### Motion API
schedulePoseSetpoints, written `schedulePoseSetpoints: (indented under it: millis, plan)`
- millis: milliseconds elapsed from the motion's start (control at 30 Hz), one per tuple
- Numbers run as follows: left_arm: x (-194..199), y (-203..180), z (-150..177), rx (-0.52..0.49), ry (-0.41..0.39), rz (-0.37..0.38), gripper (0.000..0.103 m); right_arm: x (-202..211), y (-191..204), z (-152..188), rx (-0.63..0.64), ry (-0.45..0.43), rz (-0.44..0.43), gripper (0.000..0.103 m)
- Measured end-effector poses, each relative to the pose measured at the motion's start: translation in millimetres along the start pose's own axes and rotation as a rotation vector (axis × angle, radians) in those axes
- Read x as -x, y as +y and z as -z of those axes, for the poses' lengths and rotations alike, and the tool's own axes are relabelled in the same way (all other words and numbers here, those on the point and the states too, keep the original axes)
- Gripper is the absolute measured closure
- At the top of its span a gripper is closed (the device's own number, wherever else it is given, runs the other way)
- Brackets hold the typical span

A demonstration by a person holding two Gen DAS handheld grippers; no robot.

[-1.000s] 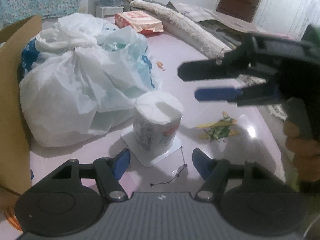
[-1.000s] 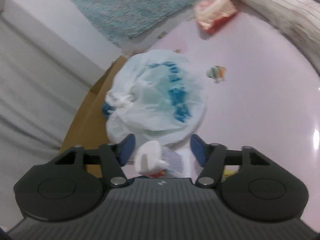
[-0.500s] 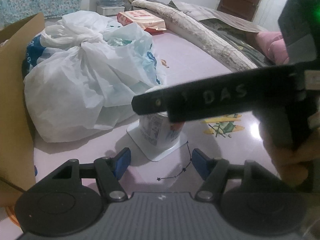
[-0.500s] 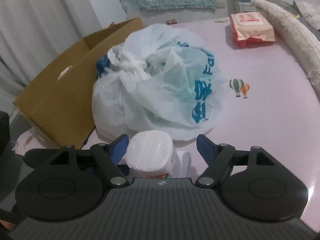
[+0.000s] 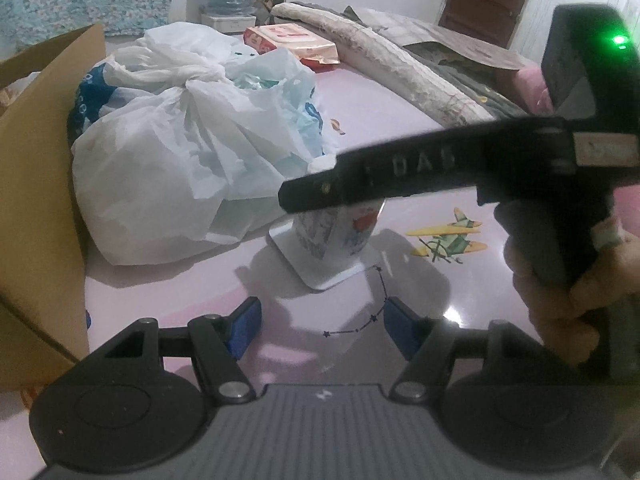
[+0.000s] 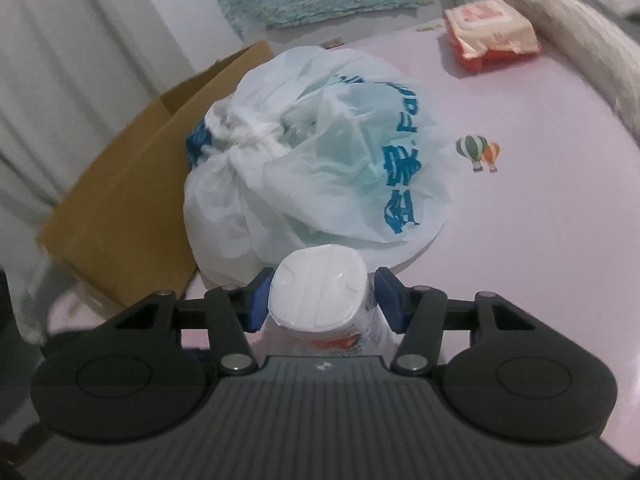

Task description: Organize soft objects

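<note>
The wrapped tissue roll (image 6: 320, 292) stands upright on the pink mat (image 6: 540, 216), white on top with red print on its side. The right gripper (image 6: 320, 300) has just been closing, and its blue pads now press the roll's sides. The left gripper (image 5: 318, 326) hangs released, with nothing between its fingers. Just behind the roll slumps a knotted white plastic bag (image 6: 320, 160), lying against an open cardboard box (image 6: 132, 184) whose contents cannot be made out. A wipes pack (image 6: 492, 32) lies well apart.
</note>
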State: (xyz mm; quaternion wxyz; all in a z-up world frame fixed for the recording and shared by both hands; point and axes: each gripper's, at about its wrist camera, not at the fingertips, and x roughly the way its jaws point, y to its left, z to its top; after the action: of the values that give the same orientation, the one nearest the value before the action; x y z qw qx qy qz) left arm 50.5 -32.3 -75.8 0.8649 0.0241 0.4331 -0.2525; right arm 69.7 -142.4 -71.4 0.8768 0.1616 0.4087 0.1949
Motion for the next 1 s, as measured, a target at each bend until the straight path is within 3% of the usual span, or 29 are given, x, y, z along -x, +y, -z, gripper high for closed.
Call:
schedulePoseSetpoints:
  millis: [67,233,300,400,600,800,1000]
  plan:
    - [3.0,0.6,2.0,0.006,0.001,0.011,0.034,0.3,-10.5,-1.4,-0.097,0.01,-0.07,0.05]
    - [15.1,1.4,5.3,0.01,-0.01,0.033,0.032,-15.7,-39.3,4.9,-0.41,0.104,-0.363,0.05]
    - [17.9,1.6,5.8,0.009,-0.014,0.032,0.032,-26.1,-45.1,9.9,-0.484,0.147,-0.406,0.05]
    - [18.0,1.6,5.2,0.003,-0.017,0.021,0.032,-30.2,-47.1,12.5,-0.499,0.157,-0.376,0.055]
    - [13.0,2.3,3.0,0.009,-0.012,0.022,0.032,-26.1,-51.9,12.4,-0.489,0.138,-0.319,0.053]
    - [12.2,1.9,3.8,0.006,-0.01,0.02,0.032,-18.0,-49.7,7.8,-0.422,0.11,-0.218,0.046]
    - [10.9,-0.3,4.2,0.0,-0.014,0.015,0.032,-1.4,-42.0,1.8,-0.285,0.062,-0.093,0.03]
